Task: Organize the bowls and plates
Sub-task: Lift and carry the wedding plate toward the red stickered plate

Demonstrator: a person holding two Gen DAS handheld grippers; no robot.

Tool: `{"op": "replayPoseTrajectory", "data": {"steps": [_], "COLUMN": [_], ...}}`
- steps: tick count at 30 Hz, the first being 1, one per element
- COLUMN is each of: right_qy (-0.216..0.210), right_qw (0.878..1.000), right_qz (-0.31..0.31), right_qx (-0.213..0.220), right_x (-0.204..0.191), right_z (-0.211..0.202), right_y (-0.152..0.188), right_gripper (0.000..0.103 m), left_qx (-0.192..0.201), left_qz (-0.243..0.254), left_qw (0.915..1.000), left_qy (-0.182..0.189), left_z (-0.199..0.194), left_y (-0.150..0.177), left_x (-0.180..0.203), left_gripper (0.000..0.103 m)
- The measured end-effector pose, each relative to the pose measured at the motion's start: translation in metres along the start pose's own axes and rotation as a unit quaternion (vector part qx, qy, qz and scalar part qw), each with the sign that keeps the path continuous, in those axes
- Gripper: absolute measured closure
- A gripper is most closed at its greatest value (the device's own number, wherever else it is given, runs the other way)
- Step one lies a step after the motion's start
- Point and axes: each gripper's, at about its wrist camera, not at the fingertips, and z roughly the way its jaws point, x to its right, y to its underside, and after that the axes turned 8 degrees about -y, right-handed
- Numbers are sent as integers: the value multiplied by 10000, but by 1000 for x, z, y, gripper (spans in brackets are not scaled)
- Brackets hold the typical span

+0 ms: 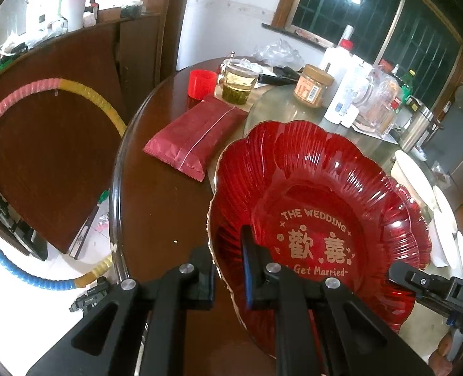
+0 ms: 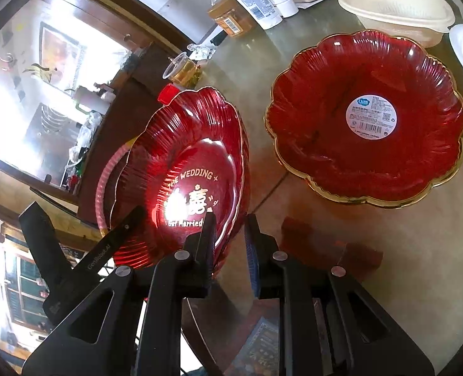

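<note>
Red wedding plate [image 1: 322, 206] tilted on edge, both claws clamping rim

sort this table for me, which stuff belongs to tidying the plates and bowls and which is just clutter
Job: the red wedding plate, clamped at its rim by left gripper and right gripper; second red plate; cream bowl.

Clutter: red packet, red cap, tea cup, brown-lidded jar.

Round wooden table [image 1: 169, 219] under red packet [image 1: 194, 138], cup [image 1: 237, 84], jar [image 1: 313, 86].
</note>
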Motion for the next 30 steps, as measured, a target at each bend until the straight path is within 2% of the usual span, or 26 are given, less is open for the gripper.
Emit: {"op": "replayPoseTrajectory", "data": {"steps": [7, 24, 27, 28, 29, 30], "right_qy": [-50, -83, -175, -137, -132, -188], "right_qw": [9998, 9997, 9994, 9995, 9996, 9996], "right_qz": [-160, 142, 224, 225, 207, 188], "right_qx": [97, -189, -192, -187, -162, -116], "right_x": [-9, 7, 9, 9, 8, 8], "right_z": [-9, 6, 5, 3, 1, -2], "right_y": [2, 2, 1, 1, 0, 0], "right_gripper": [85, 85, 81, 81, 80, 69], "left_qx": [160, -68, -120, -122, -141, -166], "left_qz": [-31, 32, 33, 5, -31, -62], "left_qw": [9999, 9998, 9996, 9996, 9995, 9992], "left_qy": [3, -194, -249, -249, -288, -345], "left_z": [-12, 5, 7, 7, 7, 6], "left_y": [-2, 6, 8, 7, 6, 5], "left_x": [-1, 1, 1, 0, -1, -4], "left_gripper": [91, 90, 89, 87, 75, 64]}}
